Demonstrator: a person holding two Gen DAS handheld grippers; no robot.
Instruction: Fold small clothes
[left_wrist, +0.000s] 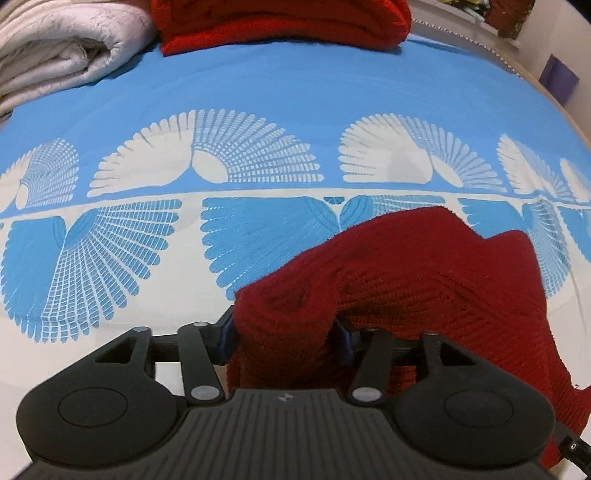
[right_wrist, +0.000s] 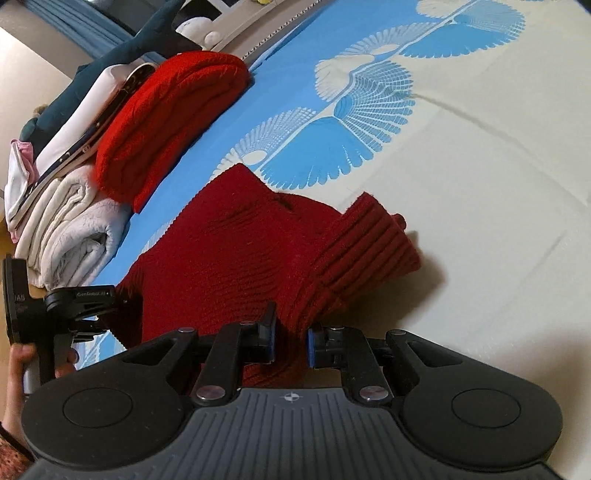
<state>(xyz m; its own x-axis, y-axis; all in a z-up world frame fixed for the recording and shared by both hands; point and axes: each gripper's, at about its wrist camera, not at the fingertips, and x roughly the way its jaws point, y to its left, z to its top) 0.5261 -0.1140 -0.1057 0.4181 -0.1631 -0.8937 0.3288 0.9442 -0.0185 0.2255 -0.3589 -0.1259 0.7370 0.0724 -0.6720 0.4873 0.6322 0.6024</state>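
Note:
A dark red knit garment (left_wrist: 424, 280) lies bunched on the blue and cream bedsheet (left_wrist: 258, 92). My left gripper (left_wrist: 284, 332) is shut on a thick fold of it, and the cloth hides the fingertips. In the right wrist view the same garment (right_wrist: 229, 251) spreads ahead, with a ribbed cuff (right_wrist: 373, 243) resting on the sheet. My right gripper (right_wrist: 291, 341) is shut on the garment's near edge, with cloth filling the narrow gap between the blue pads (right_wrist: 312, 347). The left gripper also shows at the left edge of the right wrist view (right_wrist: 99, 306), held by a hand.
A folded bright red knit (left_wrist: 280, 22) sits at the far side of the bed, also in the right wrist view (right_wrist: 170, 122). A folded white blanket (left_wrist: 62, 48) lies beside it. More folded clothes (right_wrist: 66, 129) are stacked behind. The cream sheet (right_wrist: 498, 184) stretches to the right.

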